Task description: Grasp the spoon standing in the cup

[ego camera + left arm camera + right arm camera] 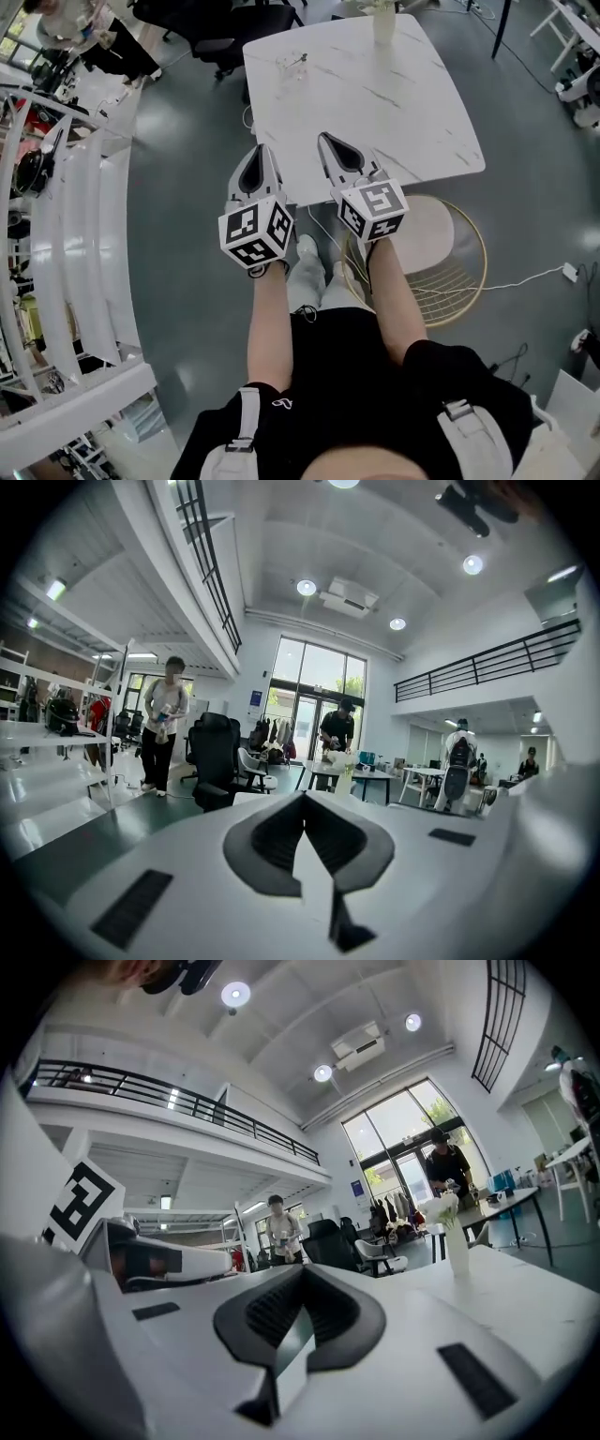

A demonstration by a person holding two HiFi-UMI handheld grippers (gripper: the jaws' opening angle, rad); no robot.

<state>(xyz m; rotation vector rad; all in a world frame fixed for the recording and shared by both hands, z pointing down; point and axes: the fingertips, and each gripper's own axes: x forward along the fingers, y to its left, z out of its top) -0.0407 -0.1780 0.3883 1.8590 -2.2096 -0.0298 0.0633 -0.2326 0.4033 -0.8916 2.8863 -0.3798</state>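
Spoon (300, 59) sits way up at the far left part of the white marble table (403, 122), standing in a small clear cup (290, 67). It's tiny from the head view, so which way its handle leans I cannot tell. Both tools hover at the near edge, well apart from it. Left gripper (261, 148): jaws together, nothing between them. Right gripper (324, 139): jaws pressed together too, and empty. So the step in hand looks like the approach, and the grasp itself is not yet begun.

To do it well, I'd say one gripper has to part its jaws before it arrives. It then comes in over the tabletop toward the handle above the cup's rim and closes on the handle alone. A light glass like that could tip or slide if a jaw knocks its wall. The left gripper sits more in line with the cup, so it looks the likelier one.

Around it, a pale vase (382, 22) stands at the far edge, well to the right of the cup and off the path. The tabletop between grippers and cup is bare. A round wire-framed stool (450, 258) sits at the near right corner beside the person's legs, black office chairs (220, 33) stand beyond the table, and a cable (525, 279) trails on the floor
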